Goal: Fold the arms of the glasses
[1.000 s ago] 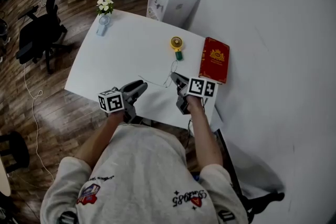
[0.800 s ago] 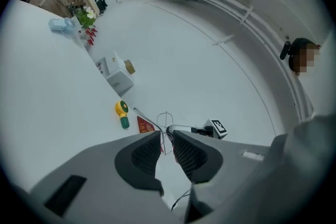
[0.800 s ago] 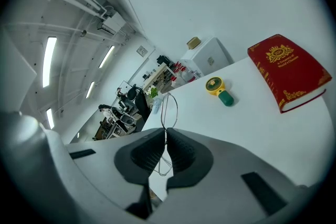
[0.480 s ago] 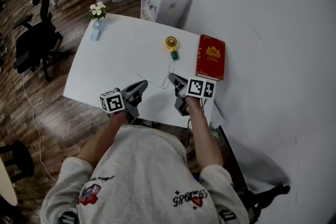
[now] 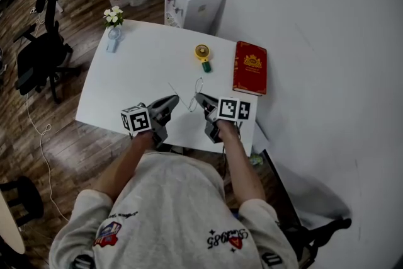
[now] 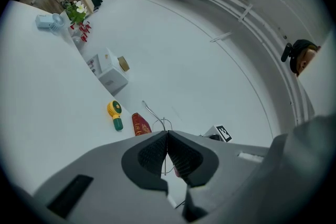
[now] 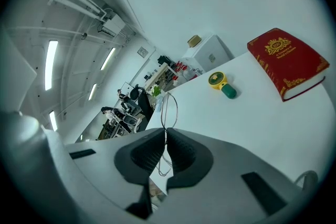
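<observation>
Over the near edge of the white table (image 5: pixel 138 60), the left gripper (image 5: pixel 174 99) has just clamped an arm of the wire glasses (image 7: pixel 169 107); the right gripper (image 5: pixel 200 99) pinches the frame; folding can likely begin.

White table (image 5: pixel 145 66), wood floor (image 5: pixel 56 148) (dark), office chair (image 5: pixel 39 57)

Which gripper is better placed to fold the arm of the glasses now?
Probably left. The left gripper is shut on a thin arm, while the right gripper pins the lens rim.
</observation>
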Available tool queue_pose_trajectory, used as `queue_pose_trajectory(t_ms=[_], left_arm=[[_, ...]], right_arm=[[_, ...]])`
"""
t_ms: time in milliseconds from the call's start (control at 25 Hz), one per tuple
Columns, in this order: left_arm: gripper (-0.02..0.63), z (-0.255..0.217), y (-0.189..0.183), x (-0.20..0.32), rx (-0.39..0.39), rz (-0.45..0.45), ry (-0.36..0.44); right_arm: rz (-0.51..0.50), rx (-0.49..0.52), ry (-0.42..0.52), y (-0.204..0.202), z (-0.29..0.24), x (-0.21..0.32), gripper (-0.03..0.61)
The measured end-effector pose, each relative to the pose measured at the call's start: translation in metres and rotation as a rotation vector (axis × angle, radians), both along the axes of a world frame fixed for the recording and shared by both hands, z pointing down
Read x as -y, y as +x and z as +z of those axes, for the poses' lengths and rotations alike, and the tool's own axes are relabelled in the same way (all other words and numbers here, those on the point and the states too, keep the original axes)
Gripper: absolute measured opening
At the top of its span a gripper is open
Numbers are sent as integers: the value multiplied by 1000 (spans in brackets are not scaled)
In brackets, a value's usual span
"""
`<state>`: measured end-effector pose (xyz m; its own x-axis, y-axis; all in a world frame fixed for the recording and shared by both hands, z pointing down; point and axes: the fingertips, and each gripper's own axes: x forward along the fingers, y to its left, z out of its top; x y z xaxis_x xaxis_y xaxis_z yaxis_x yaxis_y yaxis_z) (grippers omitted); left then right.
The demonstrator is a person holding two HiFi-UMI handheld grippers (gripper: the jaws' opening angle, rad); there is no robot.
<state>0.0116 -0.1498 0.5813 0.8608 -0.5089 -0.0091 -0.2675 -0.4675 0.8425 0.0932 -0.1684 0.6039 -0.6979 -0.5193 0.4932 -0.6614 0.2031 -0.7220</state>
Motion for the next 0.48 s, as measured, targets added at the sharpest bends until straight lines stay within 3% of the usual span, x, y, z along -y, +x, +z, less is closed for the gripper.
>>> queue_pose_trajectory(t_ms=[480], left_arm=[[5, 3, 20, 1, 64, 51, 7]], right_arm=[[-18, 3, -7, -12, 1, -10, 17]])
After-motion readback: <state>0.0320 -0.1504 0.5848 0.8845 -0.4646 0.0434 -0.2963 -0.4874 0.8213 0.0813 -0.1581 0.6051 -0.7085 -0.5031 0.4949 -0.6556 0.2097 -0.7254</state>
